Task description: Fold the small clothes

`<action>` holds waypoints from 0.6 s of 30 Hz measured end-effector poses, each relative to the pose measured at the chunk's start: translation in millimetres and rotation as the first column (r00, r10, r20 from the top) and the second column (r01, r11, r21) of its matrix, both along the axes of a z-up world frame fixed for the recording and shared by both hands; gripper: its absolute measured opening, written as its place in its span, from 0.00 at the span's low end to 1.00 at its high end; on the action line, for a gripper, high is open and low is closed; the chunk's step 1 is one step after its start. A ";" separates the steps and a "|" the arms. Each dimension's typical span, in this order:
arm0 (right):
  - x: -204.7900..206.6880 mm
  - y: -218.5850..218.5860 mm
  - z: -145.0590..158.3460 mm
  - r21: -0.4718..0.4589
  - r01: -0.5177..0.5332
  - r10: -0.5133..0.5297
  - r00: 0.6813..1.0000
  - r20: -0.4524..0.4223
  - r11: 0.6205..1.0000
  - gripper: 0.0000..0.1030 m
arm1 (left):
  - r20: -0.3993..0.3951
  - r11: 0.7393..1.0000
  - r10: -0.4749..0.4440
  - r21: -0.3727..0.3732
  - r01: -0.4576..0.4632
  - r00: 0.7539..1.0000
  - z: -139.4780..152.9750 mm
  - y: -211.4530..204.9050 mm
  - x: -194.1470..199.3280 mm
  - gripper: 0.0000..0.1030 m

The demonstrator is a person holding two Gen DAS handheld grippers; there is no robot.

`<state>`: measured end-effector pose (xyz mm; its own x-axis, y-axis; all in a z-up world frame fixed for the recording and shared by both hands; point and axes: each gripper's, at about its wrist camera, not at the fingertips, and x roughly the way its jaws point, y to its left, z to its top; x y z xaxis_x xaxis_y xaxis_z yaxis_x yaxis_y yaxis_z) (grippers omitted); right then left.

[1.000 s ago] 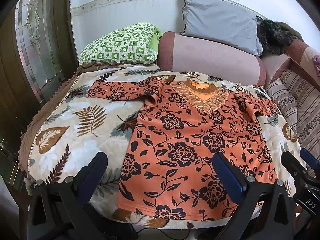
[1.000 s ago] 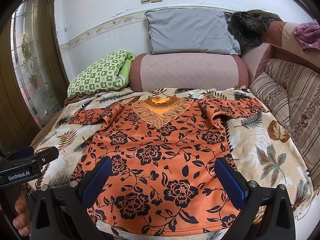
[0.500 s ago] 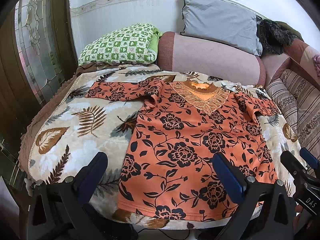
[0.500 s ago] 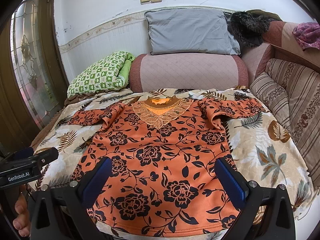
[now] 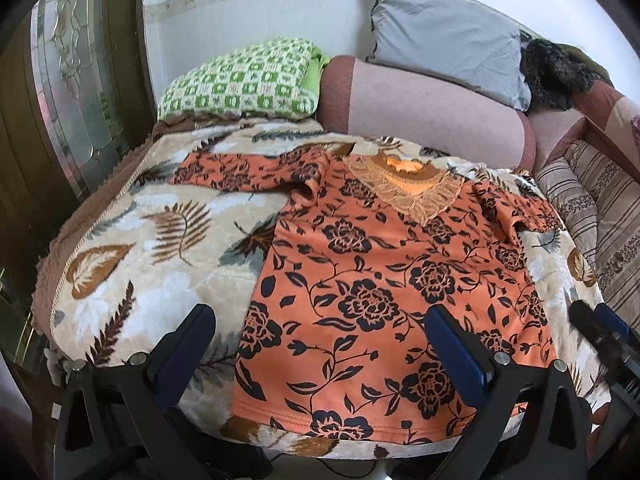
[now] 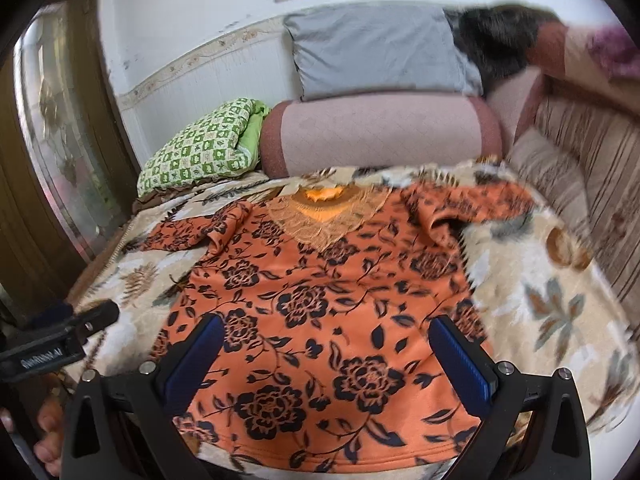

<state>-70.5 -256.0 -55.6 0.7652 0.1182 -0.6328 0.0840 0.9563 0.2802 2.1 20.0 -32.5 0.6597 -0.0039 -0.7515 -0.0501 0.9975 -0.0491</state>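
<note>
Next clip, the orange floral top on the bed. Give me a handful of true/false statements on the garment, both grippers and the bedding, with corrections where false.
1. The orange floral top lies spread flat, front up, on the leaf-print blanket. True.
2. The left gripper is clamped on the hem. False: its jaws stand wide open and hold nothing.
3. The right gripper is open above the lower part of the top. True.
4. Both sleeves are already folded across the chest. False: each sleeve reaches outward to its side.
5. A green checked pillow lies on top of the garment. False: it sits beyond the blanket by the wall, apart from the top.
</note>
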 end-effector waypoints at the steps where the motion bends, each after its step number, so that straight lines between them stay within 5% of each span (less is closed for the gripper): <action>1: 2.0 -7.2 -2.9 0.009 0.008 -0.008 1.000 -0.001 1.000 1.00 | -0.007 1.000 0.001 -0.002 -0.001 1.000 -3.1 1.3 1.9 1.00; 8: 36.4 -118.4 -26.3 0.286 0.133 -0.120 0.991 -0.063 0.949 1.00 | -0.077 0.999 0.015 -0.028 -0.018 0.997 -29.1 8.3 22.8 1.00; 10: 56.0 -166.3 -42.2 0.427 0.189 -0.161 0.982 -0.100 0.884 1.00 | -0.102 0.999 0.018 -0.033 -0.021 0.995 -38.1 7.5 31.6 1.00; 14: 103.2 -258.2 -90.3 0.720 0.264 -0.214 0.963 -0.162 0.642 1.00 | -0.132 1.000 0.009 -0.012 -0.011 0.991 -51.3 2.4 45.7 1.00; 16: 121.7 -294.4 -96.2 0.731 0.305 -0.293 0.944 -0.150 0.610 1.00 | -0.144 1.000 -0.001 0.014 0.003 0.990 -58.4 -1.0 55.0 1.00; 18: 136.6 -316.5 -90.5 0.725 0.309 -0.353 0.930 -0.096 0.616 1.00 | -0.147 1.000 -0.002 0.027 0.006 0.989 -60.8 -0.6 60.8 1.00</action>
